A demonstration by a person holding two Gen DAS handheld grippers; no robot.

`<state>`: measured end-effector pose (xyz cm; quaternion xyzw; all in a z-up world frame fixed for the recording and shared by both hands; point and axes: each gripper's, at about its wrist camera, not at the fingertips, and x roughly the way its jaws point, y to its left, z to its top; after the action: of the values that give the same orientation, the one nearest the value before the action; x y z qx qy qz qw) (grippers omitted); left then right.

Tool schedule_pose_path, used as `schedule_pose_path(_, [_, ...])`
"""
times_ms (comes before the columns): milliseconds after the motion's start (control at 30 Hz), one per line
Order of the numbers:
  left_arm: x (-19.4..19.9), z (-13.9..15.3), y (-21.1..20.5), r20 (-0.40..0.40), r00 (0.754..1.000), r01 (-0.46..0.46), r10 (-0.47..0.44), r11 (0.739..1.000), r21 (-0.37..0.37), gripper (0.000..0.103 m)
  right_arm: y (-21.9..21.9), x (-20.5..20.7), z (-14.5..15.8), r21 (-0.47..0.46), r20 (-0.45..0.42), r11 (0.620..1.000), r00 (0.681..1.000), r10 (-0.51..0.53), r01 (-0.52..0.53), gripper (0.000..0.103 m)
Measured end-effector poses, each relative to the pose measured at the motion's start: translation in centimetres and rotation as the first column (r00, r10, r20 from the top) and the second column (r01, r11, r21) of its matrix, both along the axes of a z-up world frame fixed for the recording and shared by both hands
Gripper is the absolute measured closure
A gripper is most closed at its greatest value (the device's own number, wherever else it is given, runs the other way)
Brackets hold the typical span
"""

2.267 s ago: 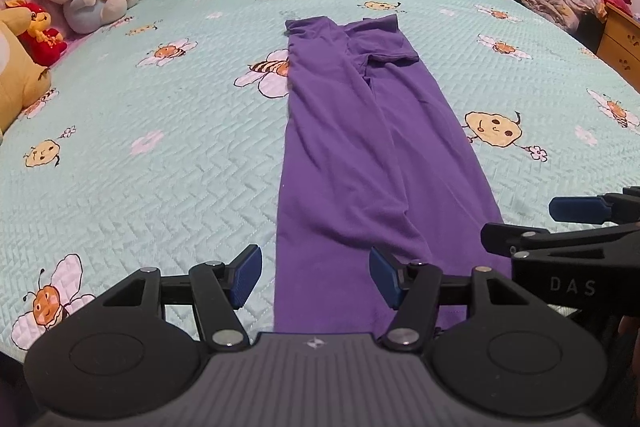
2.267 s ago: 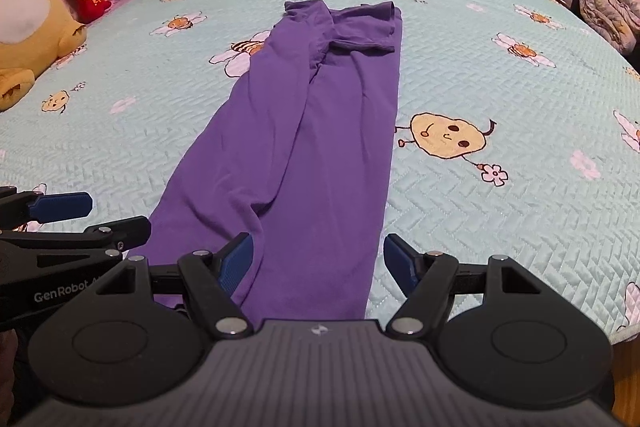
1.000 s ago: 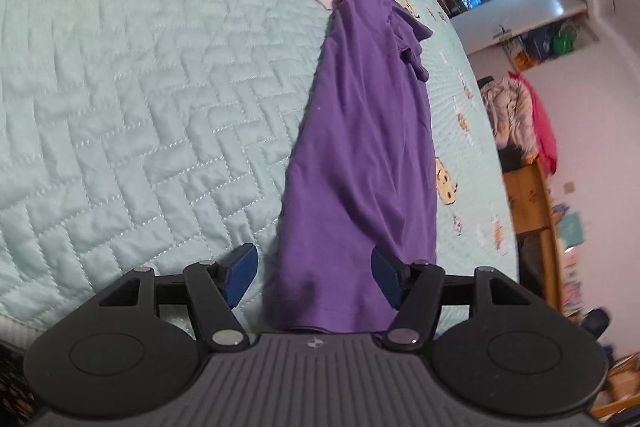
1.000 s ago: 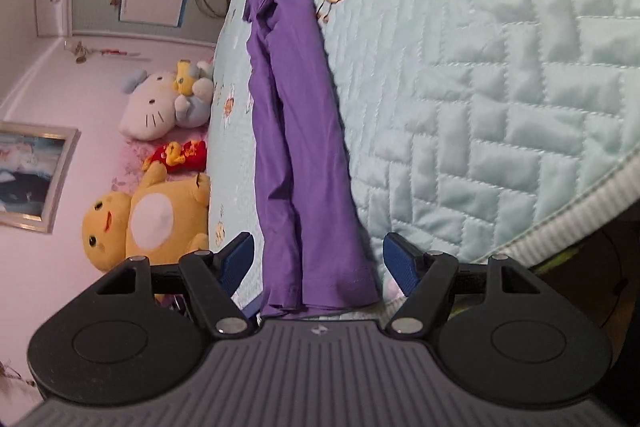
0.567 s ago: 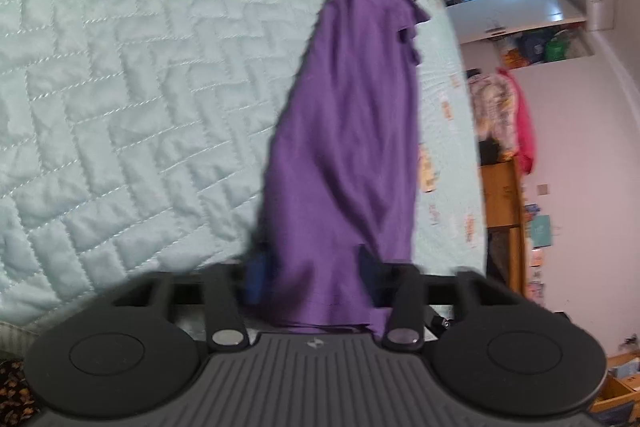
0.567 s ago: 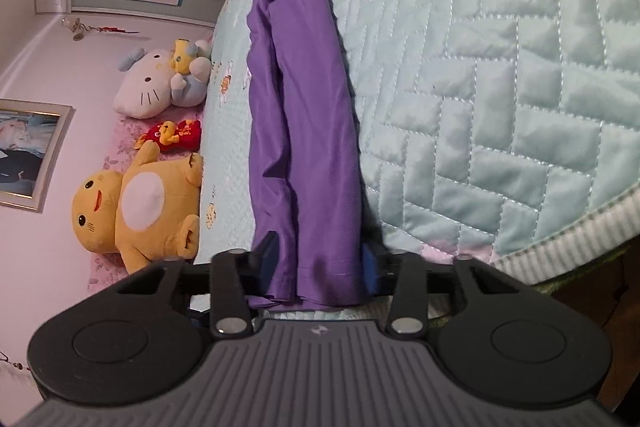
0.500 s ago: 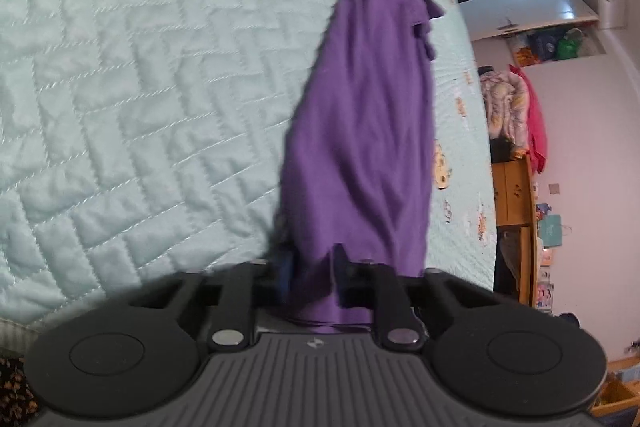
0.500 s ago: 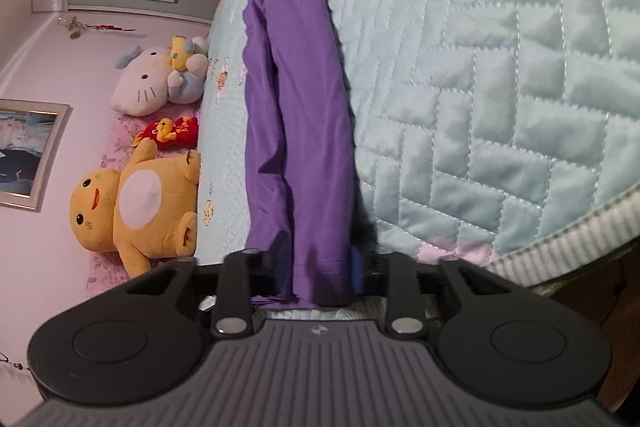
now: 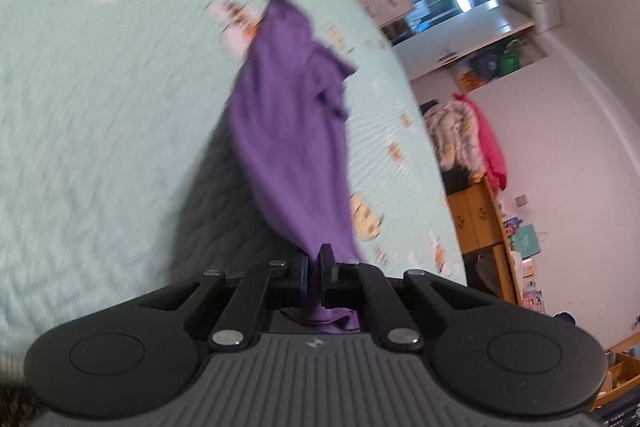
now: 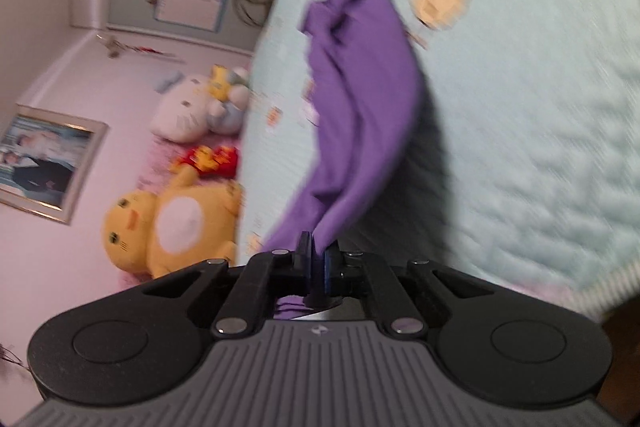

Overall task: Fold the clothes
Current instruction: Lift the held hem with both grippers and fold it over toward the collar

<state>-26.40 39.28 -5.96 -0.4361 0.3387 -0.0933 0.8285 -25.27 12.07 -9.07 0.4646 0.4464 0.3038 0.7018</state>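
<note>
On the bed [image 9: 100, 115] the purple garment [image 9: 288, 147] lies lengthwise, far end down, near end raised off the quilt, pinched shut in my left claw [image 9: 314, 273] and right claw [image 10: 316, 265]; I judge a lengthwise fold in hand, calling for an even carry toward the far end.

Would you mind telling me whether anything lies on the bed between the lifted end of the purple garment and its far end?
Nothing visible does. Both the left gripper and right gripper clamp the purple garment, and the bedspread alongside it is bare.
</note>
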Motion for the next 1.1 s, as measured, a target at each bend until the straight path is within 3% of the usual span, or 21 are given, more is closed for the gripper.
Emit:
schedule_pose_path(200, [6.2, 1.9, 1.0, -0.008, 0.999, -0.030, 0.031, 0.999, 0.038, 0.100, 0.8, 5.8, 3.4, 0.041, 0.049, 0.998, 0.998, -0.046, 0.044, 0.099])
schedule_pose_path(400, [13.6, 2.7, 2.1, -0.043, 0.997, -0.055, 0.058, 0.996, 0.070, 0.100, 2.2, 13.6, 3.6, 0.052, 0.013, 0.994, 0.995, -0.100, 0.099, 0.099])
schedule_pose_path(533, [18.7, 1.1, 3.0, -0.091, 0.994, -0.058, 0.065, 0.995, 0.084, 0.100, 2.7, 18.9, 2.3, 0.070, -0.037, 0.990, 0.992, -0.121, 0.123, 0.099])
schedule_pose_path(767, [26.7, -3.9, 4.5, -0.212, 0.974, -0.057, 0.076, 0.994, 0.096, 0.100, 3.8, 25.8, -3.5, 0.035, -0.174, 0.984, 0.971, -0.166, 0.175, 0.099])
schedule_pose_path(867, [27.7, -3.9, 4.6, -0.181, 0.981, -0.047, 0.064, 0.994, 0.095, 0.100, 3.6, 27.1, -4.8, 0.065, -0.204, 0.980, 0.964, -0.170, 0.186, 0.099])
schedule_pose_path(1100, [33.5, -1.5, 6.2, -0.121, 0.990, -0.066, 0.076, 0.994, 0.083, 0.100, 4.2, 32.3, -3.5, 0.116, -0.180, 0.975, 0.969, -0.169, 0.191, 0.099])
